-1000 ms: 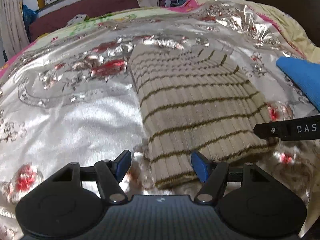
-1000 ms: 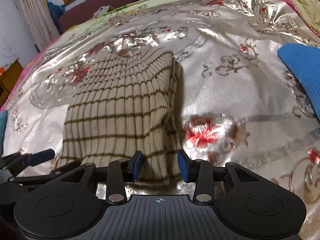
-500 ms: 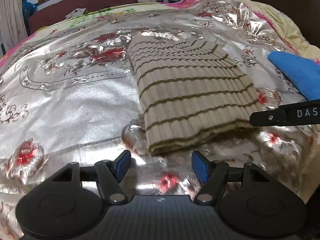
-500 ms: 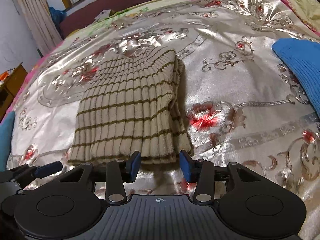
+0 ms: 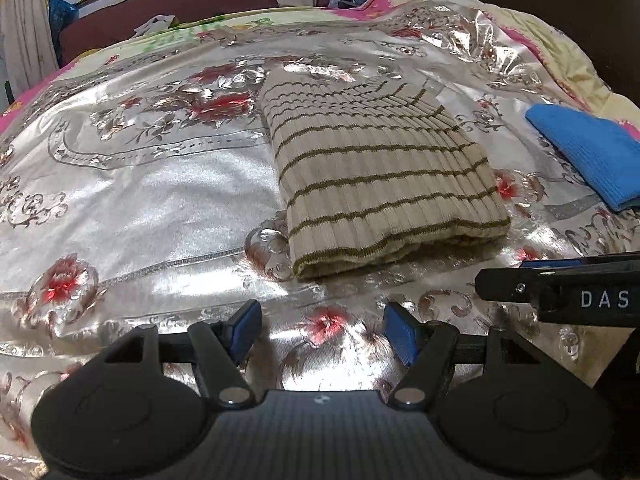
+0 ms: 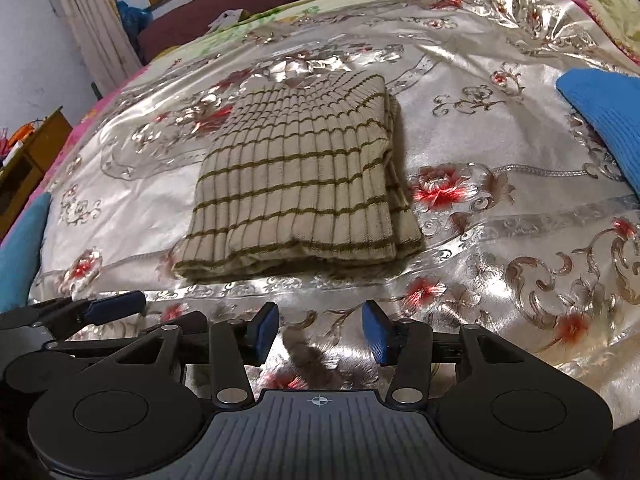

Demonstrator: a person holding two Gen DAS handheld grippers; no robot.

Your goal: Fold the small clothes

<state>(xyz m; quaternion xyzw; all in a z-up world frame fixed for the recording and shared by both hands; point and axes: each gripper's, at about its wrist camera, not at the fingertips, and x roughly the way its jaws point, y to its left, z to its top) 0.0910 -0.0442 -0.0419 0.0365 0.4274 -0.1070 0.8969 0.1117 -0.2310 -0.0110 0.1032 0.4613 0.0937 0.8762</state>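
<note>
1. Left wrist view — left gripper (image 5: pixel 322 330): blue pads spread wide, nothing between them, only bedspread below.
2. Right gripper (image 6: pixel 319 334): jaws opening, no cloth between the pads; it hangs over the near part of the bedspread. Its finger also shows at the right edge of the left wrist view.
3. Striped sweater (image 5: pixel 380 176): beige ribbed knit with olive stripes, folded into a thick rectangle, lying flat at the middle of the bed. Its near hem lies just beyond both grippers, touching neither. Folded layers show along its right side in the right wrist view.
4. Bedspread (image 6: pixel 520 208): shiny silver satin with red flowers and scrollwork, wrinkled toward the far right.
5. Blue garment (image 6: pixel 604 116): at the right edge, well apart from the sweater.
6. Far background — curtain (image 6: pixel 96 36) at far left, and a wooden cabinet (image 6: pixel 28 152) left of the bed.
</note>
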